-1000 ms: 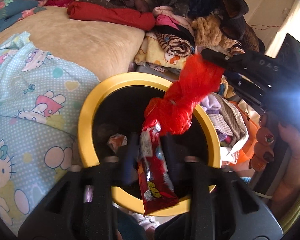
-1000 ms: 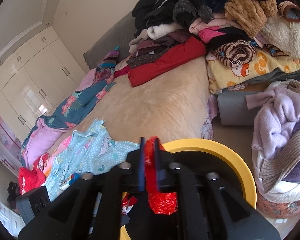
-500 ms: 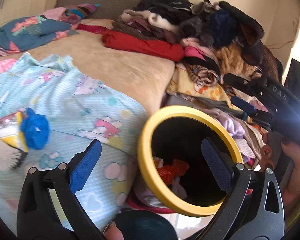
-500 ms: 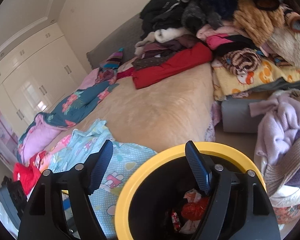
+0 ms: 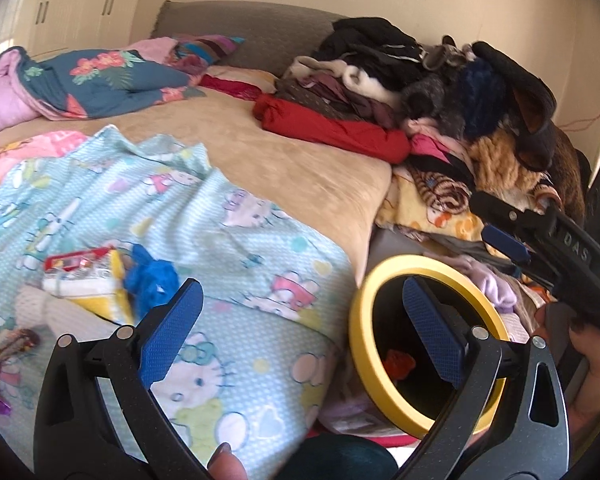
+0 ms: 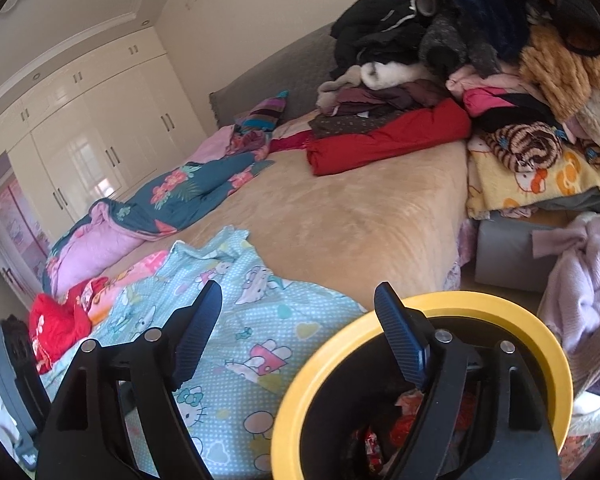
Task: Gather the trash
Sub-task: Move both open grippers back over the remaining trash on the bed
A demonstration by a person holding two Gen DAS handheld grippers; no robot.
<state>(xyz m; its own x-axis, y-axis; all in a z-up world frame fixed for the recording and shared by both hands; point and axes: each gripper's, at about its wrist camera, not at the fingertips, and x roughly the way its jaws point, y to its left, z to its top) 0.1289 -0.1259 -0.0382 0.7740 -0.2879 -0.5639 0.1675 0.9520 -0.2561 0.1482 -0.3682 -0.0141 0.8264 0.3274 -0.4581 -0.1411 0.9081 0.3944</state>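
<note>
yellow-rimmed bin (image 5: 358, 312) under wide left gripper (image 5: 300, 316), red trash (image 5: 398, 362) inside

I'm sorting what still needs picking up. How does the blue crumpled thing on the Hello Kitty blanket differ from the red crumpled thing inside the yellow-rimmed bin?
The blue crumpled piece lies out on the blanket, beside a red and yellow packet; the red crumpled piece sits down inside the bin. The blue one is in full light, the red one in shadow. Both look like scrunched thin plastic.
</note>
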